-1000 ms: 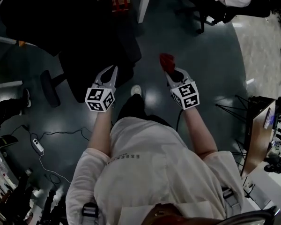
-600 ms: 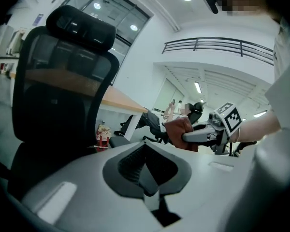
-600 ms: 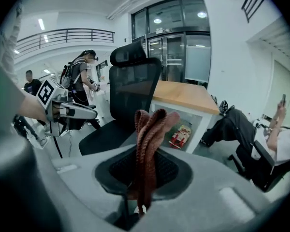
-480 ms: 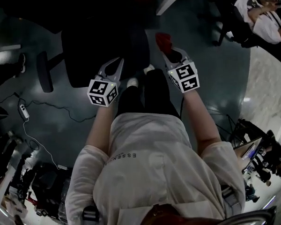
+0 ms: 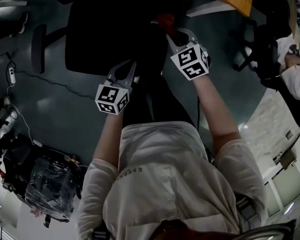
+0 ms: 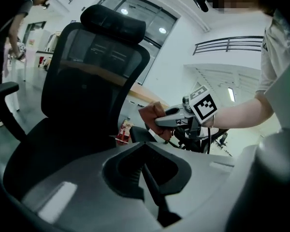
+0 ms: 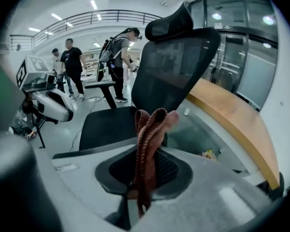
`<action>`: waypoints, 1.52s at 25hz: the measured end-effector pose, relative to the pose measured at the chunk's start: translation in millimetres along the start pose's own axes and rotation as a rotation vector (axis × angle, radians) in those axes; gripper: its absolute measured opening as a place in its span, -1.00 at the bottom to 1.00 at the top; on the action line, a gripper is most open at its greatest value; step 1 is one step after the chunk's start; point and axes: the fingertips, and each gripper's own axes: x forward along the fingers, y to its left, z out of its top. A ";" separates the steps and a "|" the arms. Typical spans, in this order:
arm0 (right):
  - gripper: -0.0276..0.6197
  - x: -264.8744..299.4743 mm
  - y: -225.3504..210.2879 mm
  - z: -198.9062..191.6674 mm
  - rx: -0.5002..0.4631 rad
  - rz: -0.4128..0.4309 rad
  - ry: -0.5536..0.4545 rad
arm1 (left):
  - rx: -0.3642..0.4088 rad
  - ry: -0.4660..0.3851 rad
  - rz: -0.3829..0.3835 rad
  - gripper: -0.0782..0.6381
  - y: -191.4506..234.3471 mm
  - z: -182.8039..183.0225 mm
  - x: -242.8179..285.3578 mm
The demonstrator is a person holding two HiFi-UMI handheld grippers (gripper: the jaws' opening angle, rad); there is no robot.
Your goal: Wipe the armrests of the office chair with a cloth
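The right gripper (image 7: 145, 166) is clamped tight on a reddish-brown cloth (image 7: 152, 127), whose folds stick up out of the closed jaws in front of the black office chair (image 7: 169, 66). Seen from the left gripper view, the cloth sits just above the chair's near armrest (image 6: 137, 134); whether it touches cannot be told. The left gripper (image 6: 145, 153) has its jaws pressed together with nothing between them and points at the chair's seat, apart from the far armrest (image 6: 2, 92).

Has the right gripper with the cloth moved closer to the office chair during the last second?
Yes. The right gripper, shut on the cloth, has come nearer the office chair, from over open floor.
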 end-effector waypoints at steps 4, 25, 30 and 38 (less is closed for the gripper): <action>-0.76 28.6 2.9 28.4 -0.121 0.050 0.004 | 0.026 -0.011 0.055 -0.73 9.5 8.1 -10.1; -0.76 15.4 112.5 6.2 -0.131 0.142 0.042 | 0.032 -0.016 0.025 -0.73 12.6 -19.6 -52.3; -0.76 -2.4 153.2 -10.4 -0.116 0.137 0.053 | 0.057 -0.010 -0.003 -0.73 7.1 -34.0 -73.3; -0.76 -24.4 216.6 -29.0 -0.078 0.128 0.056 | 0.068 -0.018 -0.036 -0.73 -6.7 -57.8 -109.5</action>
